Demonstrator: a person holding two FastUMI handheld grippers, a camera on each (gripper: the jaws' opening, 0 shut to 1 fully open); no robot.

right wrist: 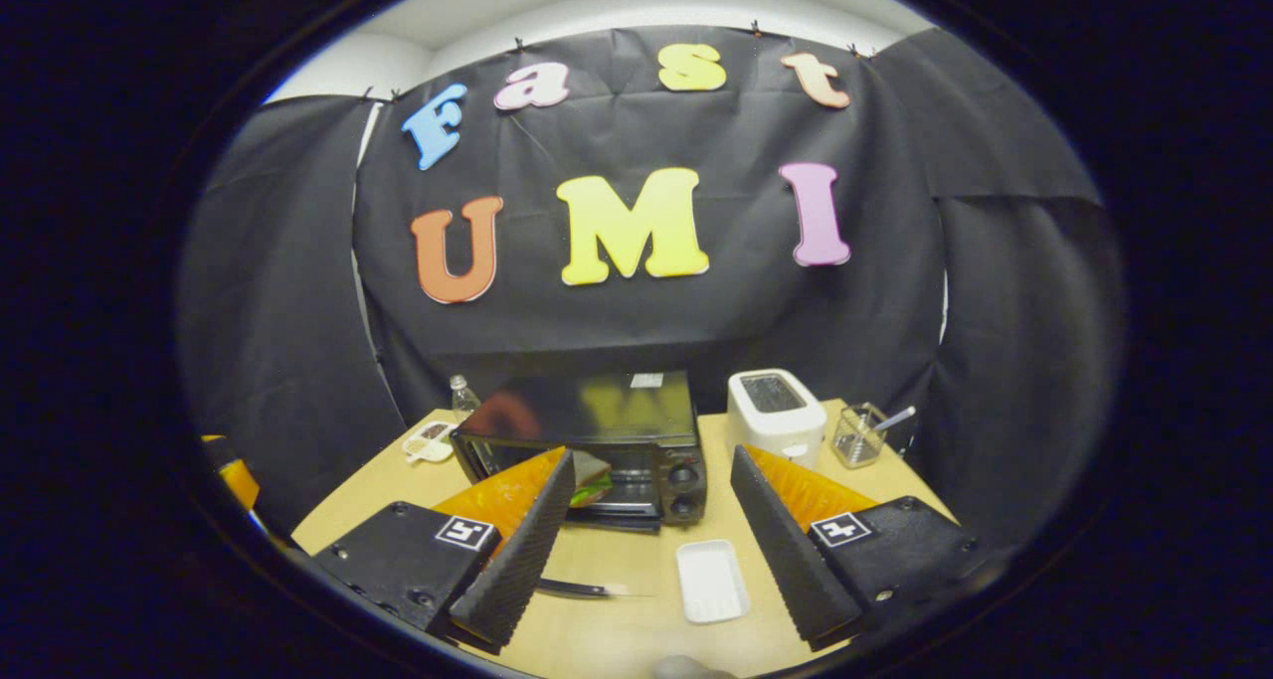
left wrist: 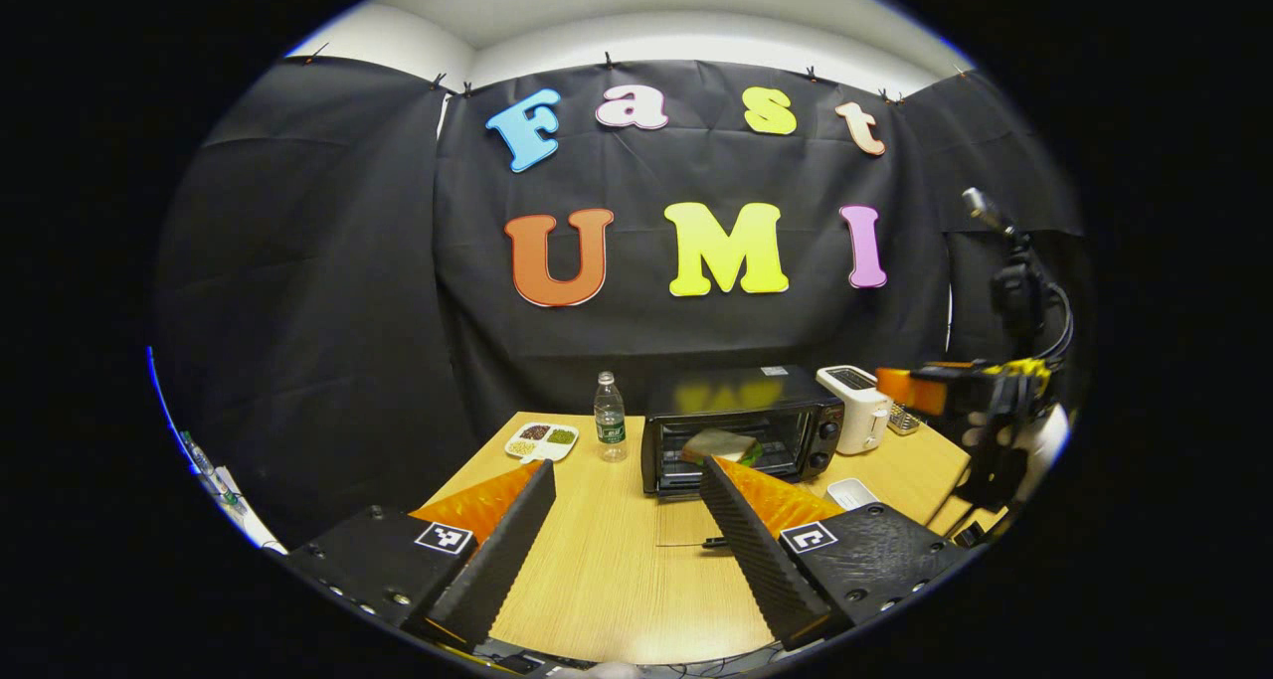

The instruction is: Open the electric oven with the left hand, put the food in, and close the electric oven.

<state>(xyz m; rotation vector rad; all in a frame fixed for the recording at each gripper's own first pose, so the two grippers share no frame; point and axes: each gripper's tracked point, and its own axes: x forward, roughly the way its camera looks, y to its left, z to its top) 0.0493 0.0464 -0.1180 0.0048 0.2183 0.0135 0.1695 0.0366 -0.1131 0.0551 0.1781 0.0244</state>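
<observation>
A black electric oven (left wrist: 741,425) stands at the back of the wooden table (left wrist: 607,570). Its glass door is folded down flat toward me, the dark handle (left wrist: 714,542) near the table's middle. A sandwich-like piece of food (left wrist: 718,446) lies on the rack inside. My left gripper (left wrist: 627,468) is open and empty, a little in front of the oven. My right gripper (right wrist: 653,455) is also open and empty, facing the oven (right wrist: 597,430) from its right side, with the food (right wrist: 593,484) and the door handle (right wrist: 577,588) showing beyond its left finger. The right gripper (left wrist: 955,391) also appears at the right of the left gripper view.
An empty white tray (right wrist: 711,580) lies in front of the oven's knobs. A white toaster (right wrist: 776,416) and a glass cup (right wrist: 863,432) with a utensil stand to its right. A water bottle (left wrist: 610,418) and a divided dish (left wrist: 542,440) sit to its left.
</observation>
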